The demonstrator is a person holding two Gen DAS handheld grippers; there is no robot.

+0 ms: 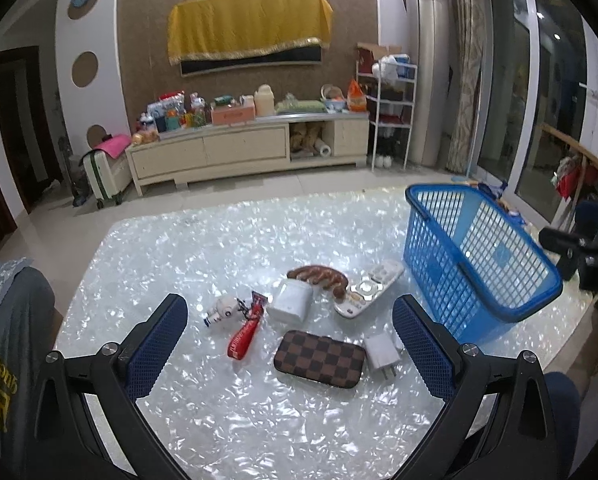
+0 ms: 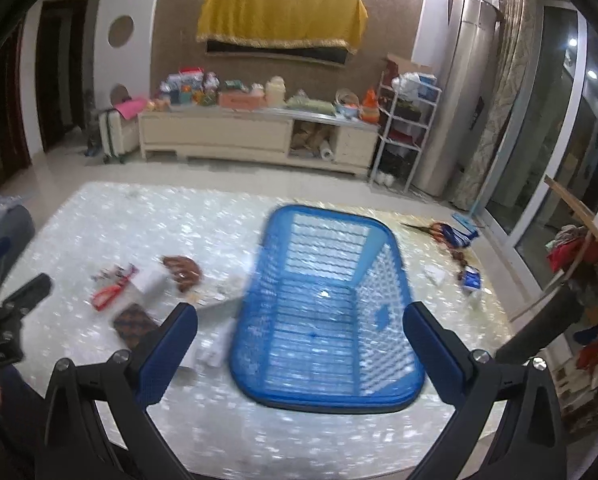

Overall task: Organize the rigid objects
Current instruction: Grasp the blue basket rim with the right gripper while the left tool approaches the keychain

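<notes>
Clutter lay grouped on the pearly white, shell-patterned table [image 1: 227, 248], just left of a blue plastic lattice basket [image 1: 475, 264] that stood with nothing visible inside it. Nearest the left gripper [image 1: 290, 322] lay a brown checkered rectangular case [image 1: 320, 359], with a white plug-in charger [image 1: 382, 353] touching or nearly touching its right end. Beyond the case sat a white rounded box [image 1: 290, 303], and behind that a brown claw-shaped hair clip [image 1: 321, 277] rested partly against a white remote control [image 1: 369, 289] that lay at an angle toward the basket. To the left of the box lay a red strap keychain [image 1: 245, 334] and a small white astronaut figure [image 1: 221, 311], close together.

The left gripper hovered above the table with its blue-padded fingers [image 1: 157, 344] spread wide and nothing between them. The right gripper [image 2: 300, 330] was likewise wide open and empty, poised over the near end of the basket, which appeared blurred in the right wrist view. In that view the checkered case and the red keychain showed to the basket's left, smeared. At the table's far right corner lay a few small items, among them something blue and white [image 2: 470, 278], too blurred to identify.
</notes>
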